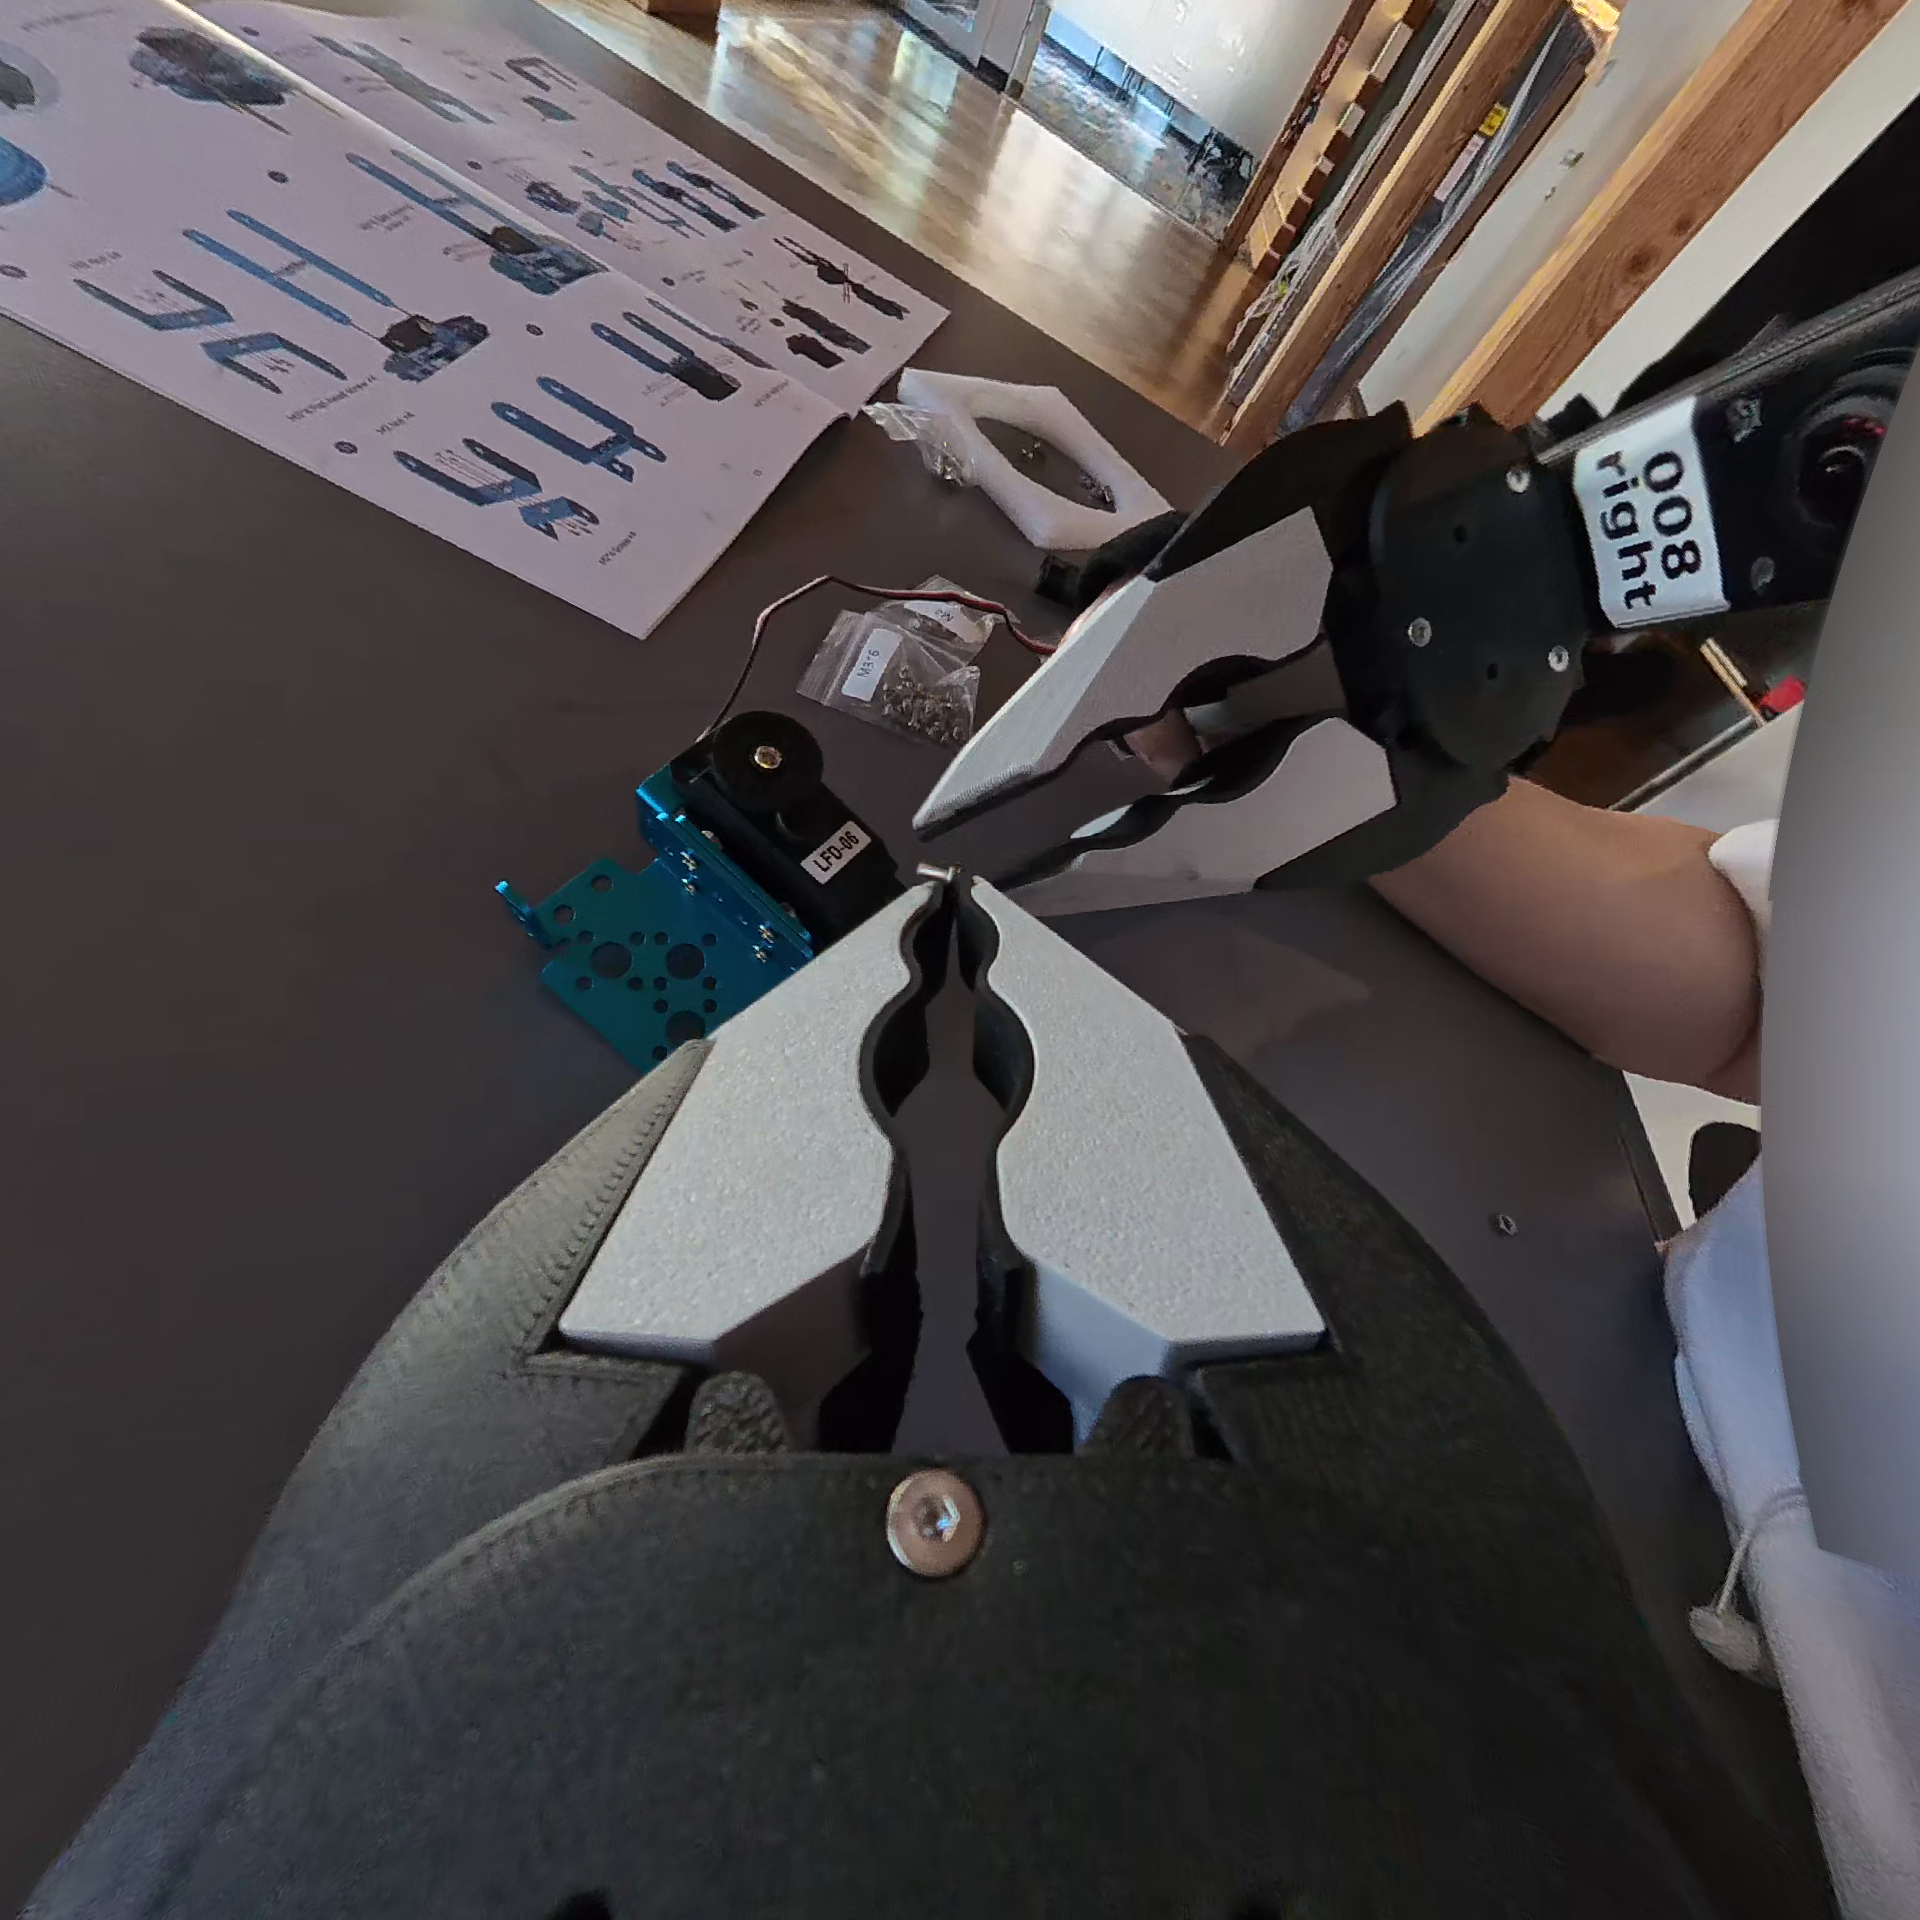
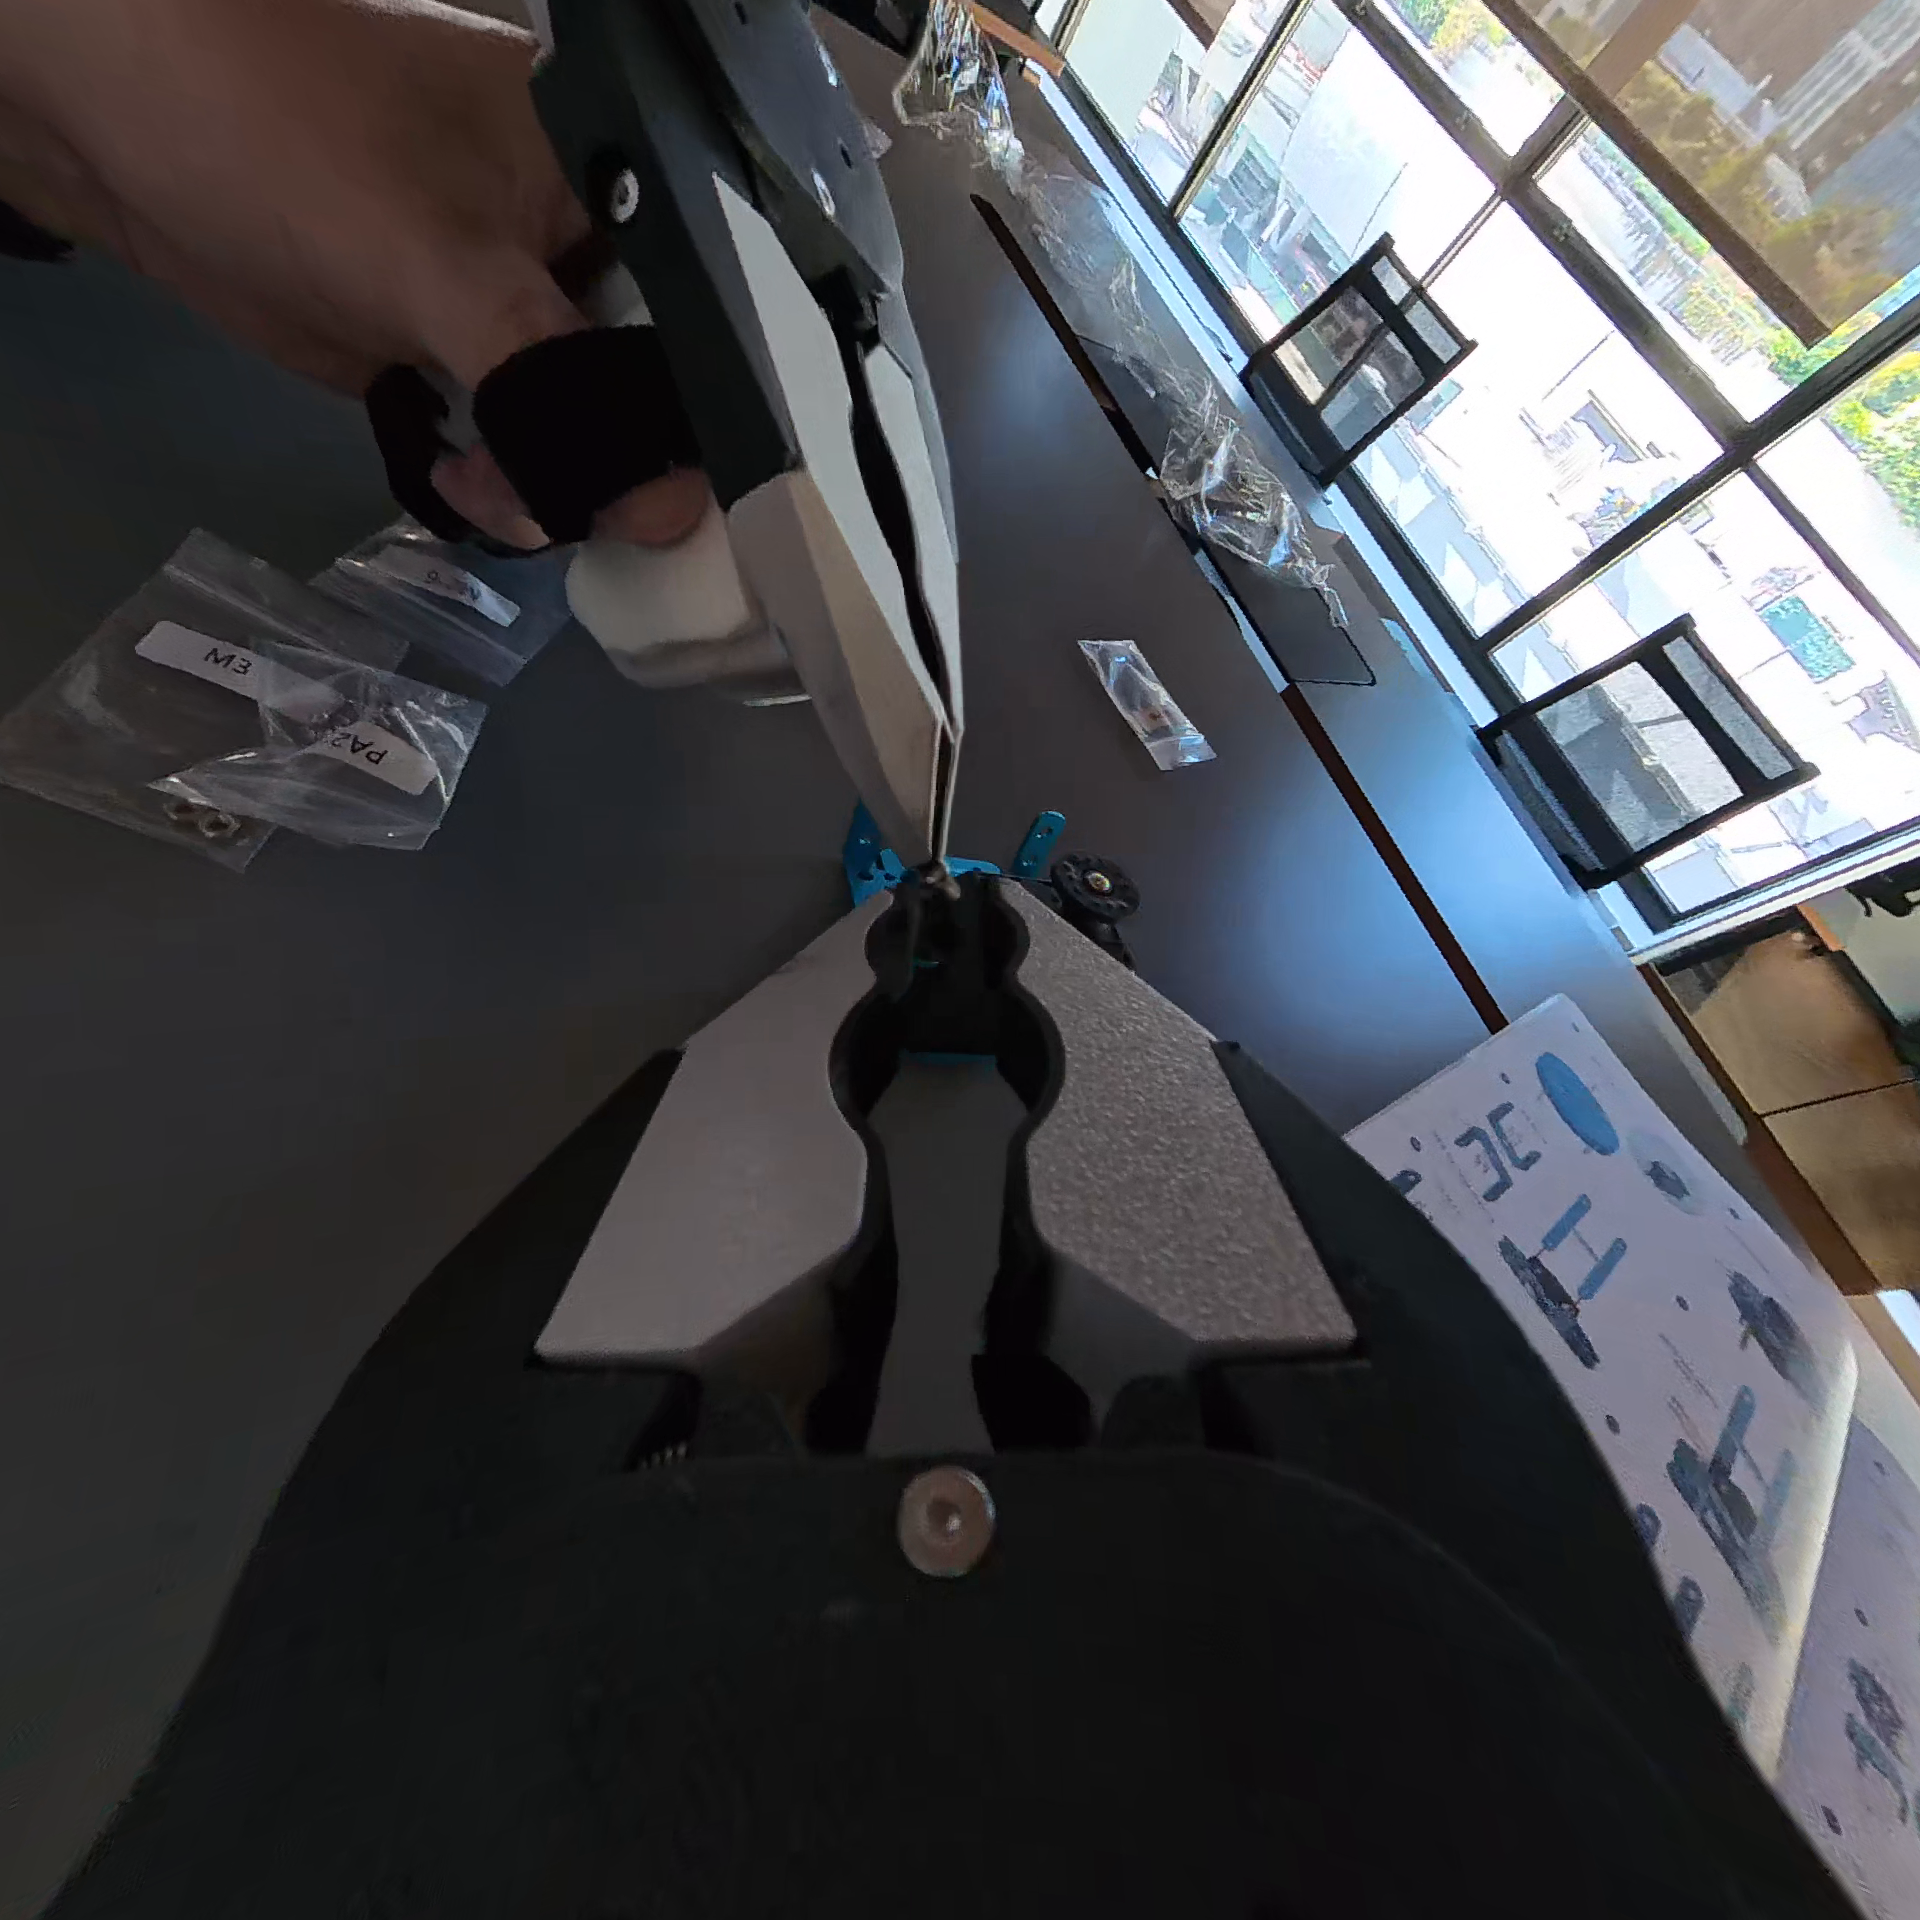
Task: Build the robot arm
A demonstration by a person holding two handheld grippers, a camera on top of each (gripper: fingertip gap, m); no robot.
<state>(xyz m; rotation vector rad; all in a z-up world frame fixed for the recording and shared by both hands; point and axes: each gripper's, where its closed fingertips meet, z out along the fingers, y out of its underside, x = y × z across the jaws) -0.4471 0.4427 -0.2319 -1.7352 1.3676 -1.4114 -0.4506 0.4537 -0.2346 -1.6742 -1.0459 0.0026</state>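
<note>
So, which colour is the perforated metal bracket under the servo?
Blue bracket, clearest in the left wrist view.

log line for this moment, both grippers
left gripper: shut on screw | right gripper: open, tips at screw | below: blue bracket with servo on table

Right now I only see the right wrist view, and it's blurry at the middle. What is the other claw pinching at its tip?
Observer: The left claw is shut on a small silver screw.
Operator: Is there anything behind my claw that I can't see?
Observer: Yes, a white foam tray lies on the dark table beyond the right claw, by a corner of the instruction sheet.
</note>
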